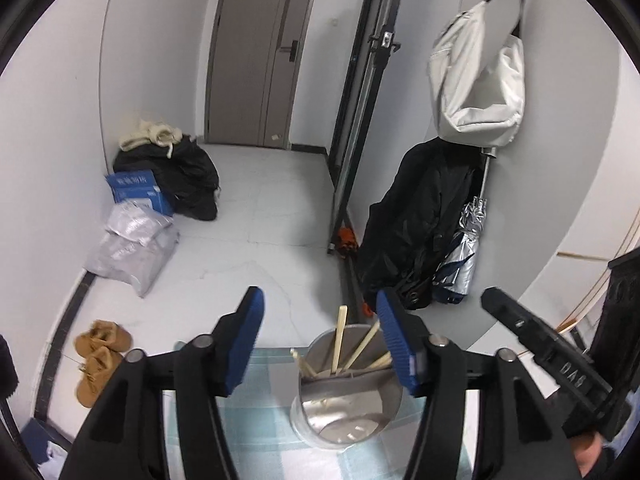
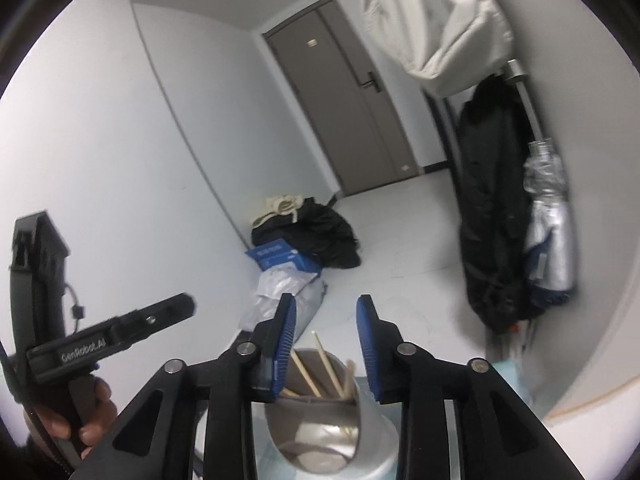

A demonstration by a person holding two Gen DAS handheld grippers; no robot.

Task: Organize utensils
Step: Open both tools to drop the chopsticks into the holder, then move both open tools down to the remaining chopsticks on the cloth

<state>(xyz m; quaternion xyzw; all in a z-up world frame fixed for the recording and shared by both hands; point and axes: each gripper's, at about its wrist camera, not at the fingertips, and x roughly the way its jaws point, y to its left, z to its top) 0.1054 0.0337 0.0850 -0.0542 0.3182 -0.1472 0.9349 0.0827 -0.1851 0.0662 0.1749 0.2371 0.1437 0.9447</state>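
Note:
A shiny metal utensil holder point(image 1: 348, 396) stands on a pale blue checked cloth point(image 1: 256, 420), with several wooden chopsticks point(image 1: 341, 340) upright in it. My left gripper point(image 1: 320, 304) hovers just above and in front of the holder, open. Its right blue pad is close to the rim, and nothing is pinched. In the right wrist view the same holder point(image 2: 332, 424) and chopsticks point(image 2: 322, 364) sit below my right gripper point(image 2: 327, 308), which is partly open and empty. The right gripper point(image 1: 496, 300) shows to the left one's right. A hand point(image 2: 86, 412) holds the left gripper point(image 2: 180, 304).
On the floor beyond lie a black clothes pile point(image 1: 188, 180), a blue box point(image 1: 136, 192), a grey plastic bag point(image 1: 132, 248) and tan shoes point(image 1: 100, 356). A black coat point(image 1: 424, 220), a silver umbrella point(image 1: 464, 256) and a white bag point(image 1: 480, 76) hang on the right. A grey door point(image 1: 260, 52) stands behind.

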